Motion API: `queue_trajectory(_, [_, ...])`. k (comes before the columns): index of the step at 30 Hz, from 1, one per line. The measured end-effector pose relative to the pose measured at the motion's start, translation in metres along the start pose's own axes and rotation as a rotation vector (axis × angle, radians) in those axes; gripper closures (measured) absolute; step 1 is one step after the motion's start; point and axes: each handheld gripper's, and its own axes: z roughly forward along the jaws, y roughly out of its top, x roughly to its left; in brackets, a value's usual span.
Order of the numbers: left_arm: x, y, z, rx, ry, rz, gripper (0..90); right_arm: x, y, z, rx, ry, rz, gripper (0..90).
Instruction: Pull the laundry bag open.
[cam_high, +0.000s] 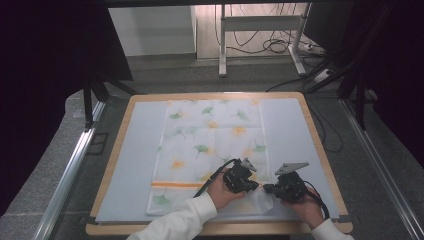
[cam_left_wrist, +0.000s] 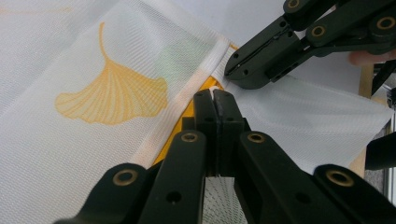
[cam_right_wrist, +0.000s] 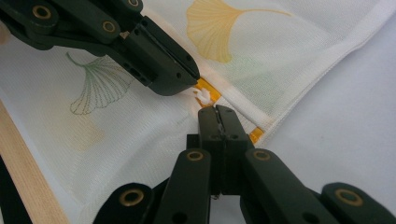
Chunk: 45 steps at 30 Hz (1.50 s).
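A white mesh cloth (cam_high: 210, 145) printed with green and yellow ginkgo leaves lies flat on the table. An orange strip (cam_high: 175, 184) crosses it near the front edge. My left gripper (cam_high: 257, 186) and right gripper (cam_high: 266, 188) meet tip to tip at the right end of that strip. In the left gripper view my jaws (cam_left_wrist: 215, 93) are pressed together on the hem beside the orange strip (cam_left_wrist: 189, 114), and the right gripper (cam_left_wrist: 229, 72) touches the cloth just beyond. In the right gripper view my jaws (cam_right_wrist: 217, 109) are shut at the strip (cam_right_wrist: 256, 134), next to a small white tab (cam_right_wrist: 203, 96) under the left gripper (cam_right_wrist: 194, 81).
A pale blue mat (cam_high: 135, 150) covers the table, which has a wooden rim (cam_high: 312, 130). Bare mat lies left and right of the cloth. Beyond the table are a white stand (cam_high: 222, 45) and cables on the floor (cam_high: 275, 45). Metal rails (cam_high: 70, 170) run beside the table.
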Motion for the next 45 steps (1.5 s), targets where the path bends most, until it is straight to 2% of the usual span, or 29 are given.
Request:
queue_trajectory(13, [0.008, -0.009, -0.012, -0.002, 0.005, -0.018, 90.0, 0.000, 0.000, 0.000, -0.001, 0.003, -0.004, 90.0])
queue_trajectory(45, [0.036, -0.058, -0.061, -0.023, 0.065, -0.079, 90.0, -0.003, -0.002, 0.000, -0.012, 0.019, 0.000, 90.0])
